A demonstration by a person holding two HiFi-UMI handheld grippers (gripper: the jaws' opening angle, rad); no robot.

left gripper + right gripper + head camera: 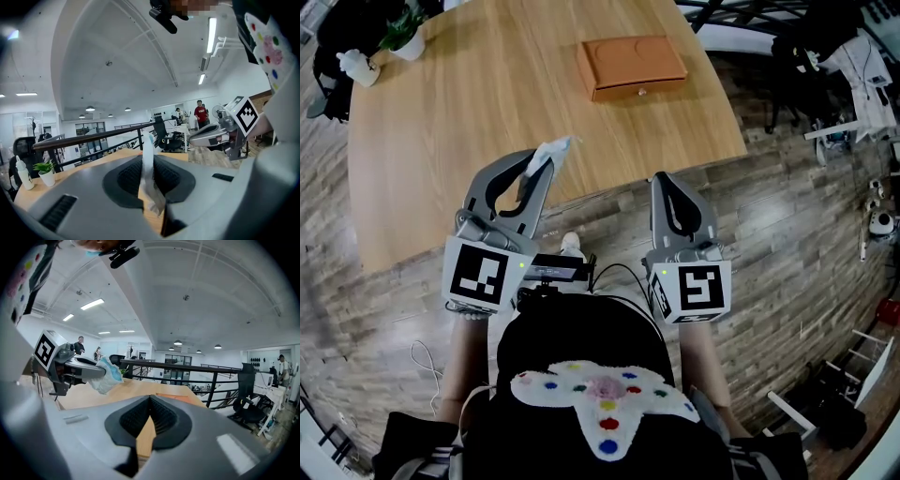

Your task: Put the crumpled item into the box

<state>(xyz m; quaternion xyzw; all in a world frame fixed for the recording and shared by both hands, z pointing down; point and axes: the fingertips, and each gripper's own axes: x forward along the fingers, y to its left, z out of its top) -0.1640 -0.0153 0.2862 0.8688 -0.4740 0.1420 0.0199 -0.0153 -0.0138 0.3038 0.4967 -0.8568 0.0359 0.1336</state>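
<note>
At the table (pixel 487 94) edge, we have the crumpled item (pixel 555 147) clamped in left gripper (pixel 539 164); right gripper (pixel 664 178) closed, empty. Box (pixel 631 66) looks closed, drop pending.

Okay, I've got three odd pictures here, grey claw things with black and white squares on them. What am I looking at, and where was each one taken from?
There is no robot here. A person holds a grey two-jaw tool in each hand, and the cubes with black and white squares are part of those tools. The picture looking down comes from a camera on the person's head. The other two come from cameras riding on each tool and looking along its jaws.

The left hand-held gripper is shut on the crumpled item, which is white with a bit of blue. The right hand-held gripper is shut with nothing in it.

Ahead of both is a wooden table. A flat brown box lies on it, and a potted plant stands at a far corner.
</note>
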